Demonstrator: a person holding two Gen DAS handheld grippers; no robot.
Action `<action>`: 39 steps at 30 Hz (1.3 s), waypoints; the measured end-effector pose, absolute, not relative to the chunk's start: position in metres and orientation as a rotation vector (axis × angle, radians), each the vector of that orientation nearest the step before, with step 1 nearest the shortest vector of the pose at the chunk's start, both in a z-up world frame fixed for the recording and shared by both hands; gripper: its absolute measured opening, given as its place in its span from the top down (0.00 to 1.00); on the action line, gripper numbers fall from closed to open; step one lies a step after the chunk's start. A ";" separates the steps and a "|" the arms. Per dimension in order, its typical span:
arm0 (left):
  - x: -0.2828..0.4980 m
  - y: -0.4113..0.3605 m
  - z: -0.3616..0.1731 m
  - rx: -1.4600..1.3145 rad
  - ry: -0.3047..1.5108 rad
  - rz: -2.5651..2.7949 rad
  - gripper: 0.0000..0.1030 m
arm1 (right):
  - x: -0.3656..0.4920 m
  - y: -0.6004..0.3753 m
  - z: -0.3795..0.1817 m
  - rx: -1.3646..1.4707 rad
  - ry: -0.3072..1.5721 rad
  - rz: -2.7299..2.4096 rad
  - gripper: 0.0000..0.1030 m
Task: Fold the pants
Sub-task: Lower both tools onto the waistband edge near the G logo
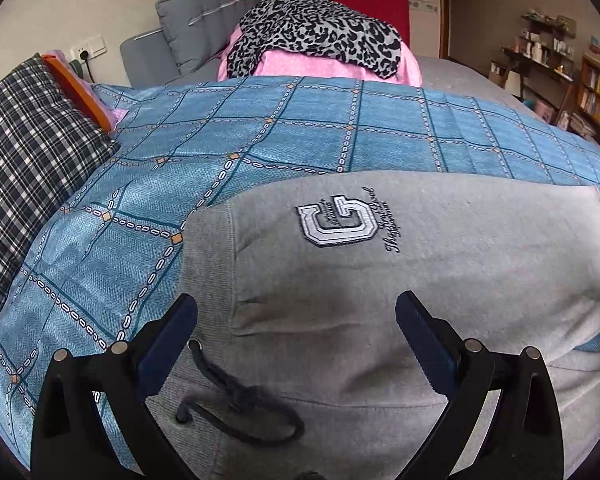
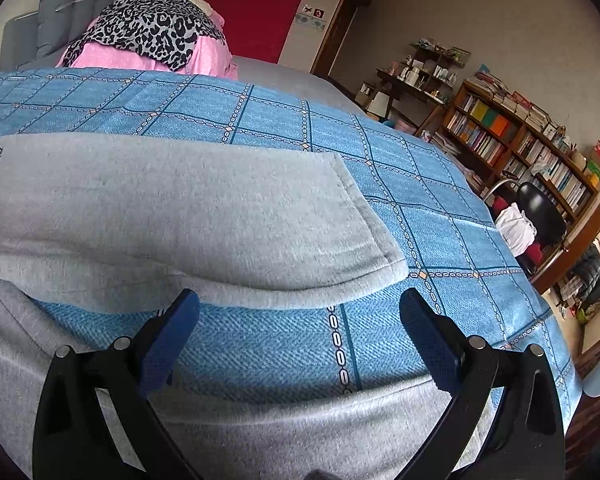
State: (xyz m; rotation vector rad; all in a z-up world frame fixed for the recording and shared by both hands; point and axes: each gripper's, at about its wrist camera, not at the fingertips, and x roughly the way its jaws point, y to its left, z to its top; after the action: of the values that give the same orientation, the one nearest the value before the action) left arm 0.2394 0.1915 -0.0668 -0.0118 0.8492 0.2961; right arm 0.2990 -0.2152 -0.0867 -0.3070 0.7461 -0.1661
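Pants [image 1: 400, 264]: grey, half-folded on bed [image 1: 260, 140].
Left tongs [image 1: 296, 332]: open, empty, over waistband.
Right tongs [image 2: 300, 330]: open, empty.
Next: likely grip hem [image 2: 364, 236].

Left gripper [image 1: 296, 320] hovers w/ jaws spread wide over grey pants [image 1: 380, 280], gripping nothing; dark drawstring [image 1: 236, 408] lies looped at waistband between the fingers. Pants lie on blue checked bedspread [image 1: 260, 140], embroidered G logo [image 1: 336, 220] facing up. Beyond: plaid pillow [image 1: 24, 160] at left, leopard-print cloth [image 1: 316, 32] atop pink bundle [image 1: 284, 64].
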 end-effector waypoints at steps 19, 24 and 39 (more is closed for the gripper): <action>0.285 0.250 -0.083 -0.074 0.939 0.395 0.05 | 0.361 -0.221 -0.093 -0.329 0.758 -0.191 0.02; 0.305 0.269 -0.096 -0.078 0.986 0.428 0.05 | 0.383 -0.235 -0.099 -0.311 0.779 -0.196 0.02; 0.344 0.287 -0.113 -0.141 1.035 0.387 0.05 | 0.430 -0.259 -0.116 -0.299 0.834 -0.193 0.02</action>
State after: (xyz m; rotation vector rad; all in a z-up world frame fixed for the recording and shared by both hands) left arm 0.3440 0.2872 -0.1128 -0.1413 1.0350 0.3872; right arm 0.4302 -0.2593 -0.1163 -0.2989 0.8341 -0.1932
